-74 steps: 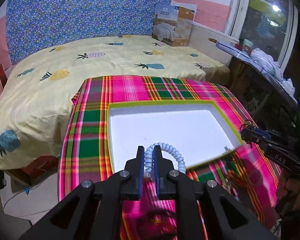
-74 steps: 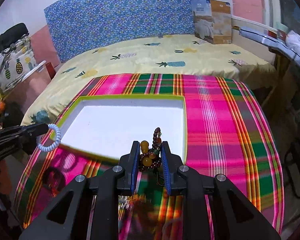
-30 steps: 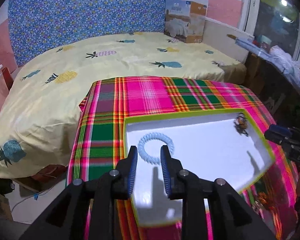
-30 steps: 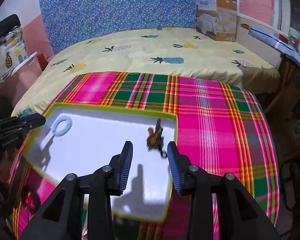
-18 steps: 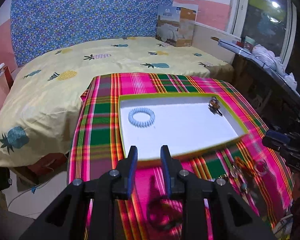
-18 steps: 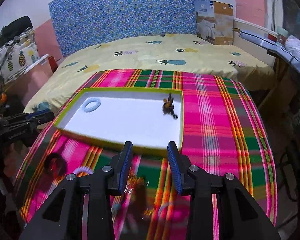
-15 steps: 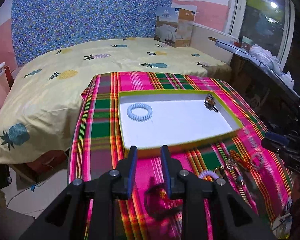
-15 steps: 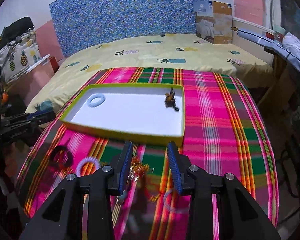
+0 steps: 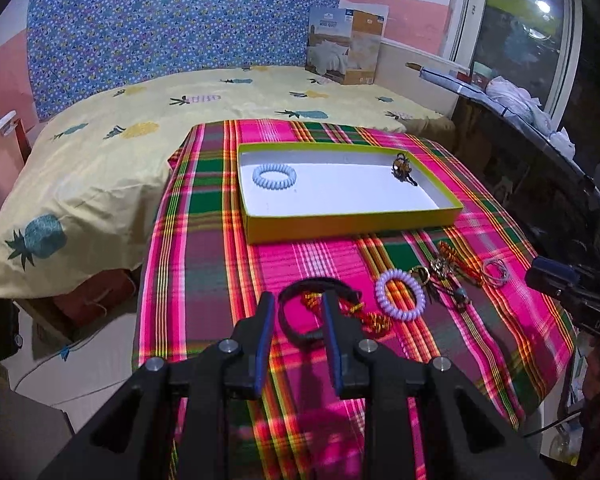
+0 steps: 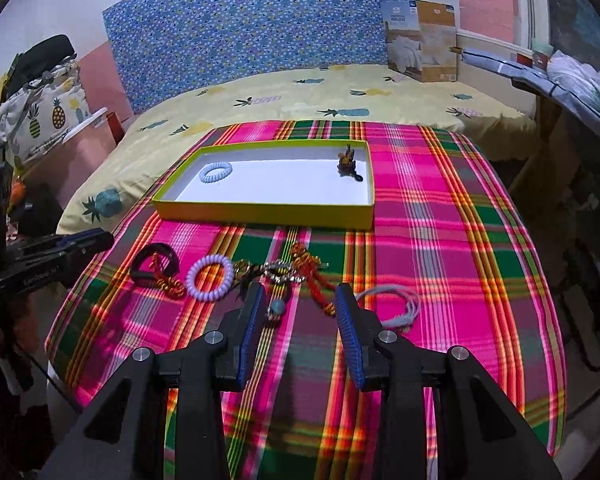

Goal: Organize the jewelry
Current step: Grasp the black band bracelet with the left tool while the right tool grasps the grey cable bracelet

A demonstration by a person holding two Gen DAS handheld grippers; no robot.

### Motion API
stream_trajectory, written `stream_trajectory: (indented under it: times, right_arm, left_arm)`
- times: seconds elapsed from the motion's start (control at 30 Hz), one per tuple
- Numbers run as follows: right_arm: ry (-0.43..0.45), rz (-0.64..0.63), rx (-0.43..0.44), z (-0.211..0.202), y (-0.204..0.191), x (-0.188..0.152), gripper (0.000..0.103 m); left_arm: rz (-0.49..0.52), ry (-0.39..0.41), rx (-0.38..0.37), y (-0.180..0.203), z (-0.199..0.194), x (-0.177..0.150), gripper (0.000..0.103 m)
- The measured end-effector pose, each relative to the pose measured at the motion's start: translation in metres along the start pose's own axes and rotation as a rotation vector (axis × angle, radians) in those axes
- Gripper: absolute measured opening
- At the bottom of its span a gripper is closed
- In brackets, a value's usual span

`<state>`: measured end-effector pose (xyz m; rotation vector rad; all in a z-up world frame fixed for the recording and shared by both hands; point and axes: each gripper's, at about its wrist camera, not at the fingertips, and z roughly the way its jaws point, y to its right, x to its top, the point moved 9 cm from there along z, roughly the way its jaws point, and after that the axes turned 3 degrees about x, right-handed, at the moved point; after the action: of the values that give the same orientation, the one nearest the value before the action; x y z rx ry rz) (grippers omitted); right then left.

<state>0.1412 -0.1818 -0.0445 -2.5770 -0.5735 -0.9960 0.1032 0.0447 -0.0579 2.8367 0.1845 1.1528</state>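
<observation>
Item: shallow box [image 9: 352, 222], green-rimmed with a white floor, set at the far half of the table [image 10: 440, 240] under a plaid cloth; it served as the collecting place.

Contents, two pieces: a pale blue coil band [image 9: 274, 176] lay flat near the box's left end; a brown bead bracelet [image 9: 402, 167] lay in the far right corner. They sat well apart, which left the middle free for further pieces.

Unsorted lot, on the cloth in front of the box, apart from its near wall: black band [image 9: 300, 320], lilac coil band [image 9: 400, 294], a tangle of gold and red cord charms [image 10: 296, 268], thin grey hair ties [image 10: 400, 304]. They lay in a loose row, within reach of both tools.

Left gripper [image 9: 296, 336]: jaws apart, nothing grasped, poised above the black band, probably the next pick.

Right gripper [image 10: 300, 312]: jaws apart, nothing grasped, poised over the cord tangle, with the grey ties just beside its right jaw.
</observation>
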Motion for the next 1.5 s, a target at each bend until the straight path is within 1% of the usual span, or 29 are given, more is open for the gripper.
stream_trajectory:
  times: [0.23,0.43,0.6,0.8,0.97,1.2,1.33,1.47,1.5]
  right_arm:
    - [-0.008,0.013,0.007,-0.001,0.0,-0.01,0.037]
    - [-0.007,0.02,0.003,-0.001,0.002,-0.01,0.037]
    - [-0.013,0.021,0.009,0.001,0.003,-0.012,0.037]
    - [-0.02,0.03,0.006,0.005,0.005,-0.013,0.037]
    - [-0.023,0.044,-0.014,0.008,0.015,-0.013,0.037]
    - [-0.034,0.092,-0.064,0.016,0.042,-0.016,0.037]
    - [-0.044,0.124,-0.087,0.02,0.059,-0.018,0.037]
    - [-0.043,0.125,-0.077,0.02,0.06,-0.018,0.037]
    - [-0.041,0.116,-0.067,0.02,0.056,-0.017,0.037]
  left_arm:
    - [-0.017,-0.021,-0.004,-0.001,0.002,-0.009,0.025]
    - [-0.019,-0.031,-0.008,0.0,0.005,-0.011,0.025]
    - [-0.014,-0.047,-0.015,0.001,0.013,-0.013,0.025]
    - [-0.025,-0.076,-0.004,-0.003,0.026,-0.014,0.025]
    - [-0.029,-0.1,0.007,-0.004,0.037,-0.014,0.025]
    - [-0.023,-0.14,0.03,-0.006,0.051,-0.016,0.025]
    - [-0.021,-0.141,0.032,-0.007,0.053,-0.017,0.025]
    - [-0.016,-0.138,0.032,-0.007,0.054,-0.017,0.025]
    - [-0.011,-0.136,0.034,-0.006,0.055,-0.017,0.023]
